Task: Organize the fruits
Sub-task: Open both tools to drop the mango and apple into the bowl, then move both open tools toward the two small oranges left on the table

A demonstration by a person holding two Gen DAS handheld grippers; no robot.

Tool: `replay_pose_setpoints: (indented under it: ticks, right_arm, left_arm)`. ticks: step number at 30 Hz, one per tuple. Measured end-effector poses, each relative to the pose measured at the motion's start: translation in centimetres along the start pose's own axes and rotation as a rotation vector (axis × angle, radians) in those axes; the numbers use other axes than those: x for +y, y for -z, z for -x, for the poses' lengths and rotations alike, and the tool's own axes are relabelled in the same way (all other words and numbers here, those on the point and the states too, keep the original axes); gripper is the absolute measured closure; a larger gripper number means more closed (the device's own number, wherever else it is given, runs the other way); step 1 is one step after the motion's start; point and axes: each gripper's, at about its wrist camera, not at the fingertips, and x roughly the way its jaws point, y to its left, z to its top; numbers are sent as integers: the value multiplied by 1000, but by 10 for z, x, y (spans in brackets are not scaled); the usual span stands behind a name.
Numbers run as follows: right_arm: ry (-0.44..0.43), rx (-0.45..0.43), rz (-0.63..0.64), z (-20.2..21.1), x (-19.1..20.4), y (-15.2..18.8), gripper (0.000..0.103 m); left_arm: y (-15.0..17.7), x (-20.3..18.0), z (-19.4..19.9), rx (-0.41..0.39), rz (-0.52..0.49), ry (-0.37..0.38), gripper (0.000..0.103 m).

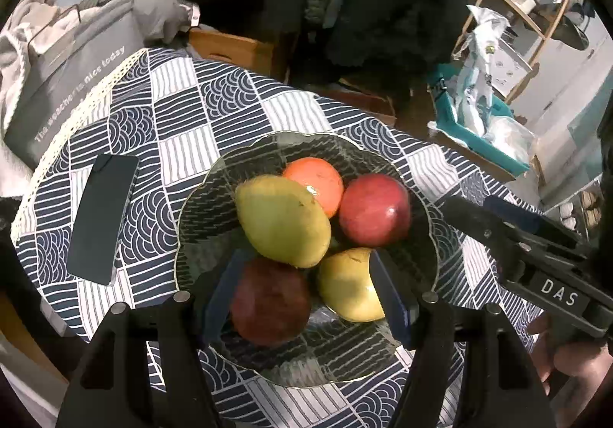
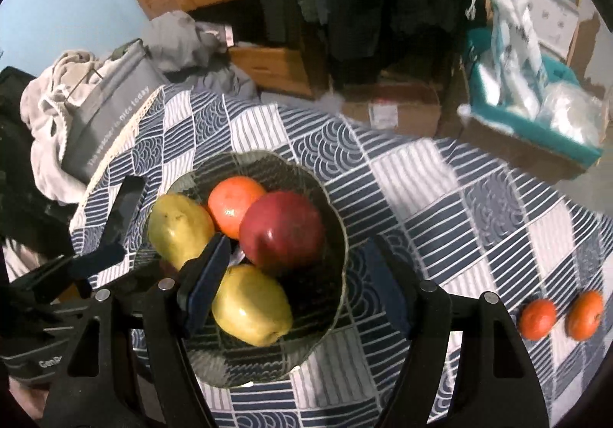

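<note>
Jaws on both your grippers are spread wide, gripping nothing. Your left gripper [image 1: 302,294] hangs over the near side of the glass bowl [image 1: 199,198], straddling a dark red apple [image 1: 270,301] without squeezing it. Your right gripper [image 2: 295,282] hovers at the bowl's right rim. Also in the bowl: two pears [image 1: 281,219], a red apple [image 1: 373,209], an orange [image 1: 314,181]. Two tangerines [image 2: 536,319] sit on the surface well right of the bowl, phone [image 1: 101,219] to its left.

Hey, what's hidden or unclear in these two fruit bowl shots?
- Dark red apple: left wrist view shows it between the open left claw fingers; contact unclear. In the right wrist view a blue finger hides it.
- Yellow pear: partly covered by a finger.
- Phone: partly hidden by the left claw in the right wrist view.
- Boxes: blurred.
</note>
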Motion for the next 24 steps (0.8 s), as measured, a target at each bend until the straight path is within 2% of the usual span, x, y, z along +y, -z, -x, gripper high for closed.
replay_pose_setpoints:
  ticks: [6, 8, 10, 15, 24]
  right_arm:
    - [124, -55, 89, 27, 9, 4, 28]
    - [160, -79, 108, 36, 10, 6, 28]
    - [175, -94, 112, 44, 9, 8, 28]
    - [200, -119, 99, 67, 1, 14, 28]
    - [246, -166, 61, 103, -16, 26, 28]
  left_arm:
    - [1, -13, 14, -29, -31, 4, 33]
    - [1, -17, 20, -39, -38, 6, 29]
    - [1, -21, 26, -55, -45, 14, 26]
    - [4, -34, 43, -91, -86, 15, 25]
    - [10, -58, 59, -109, -143, 34, 23]
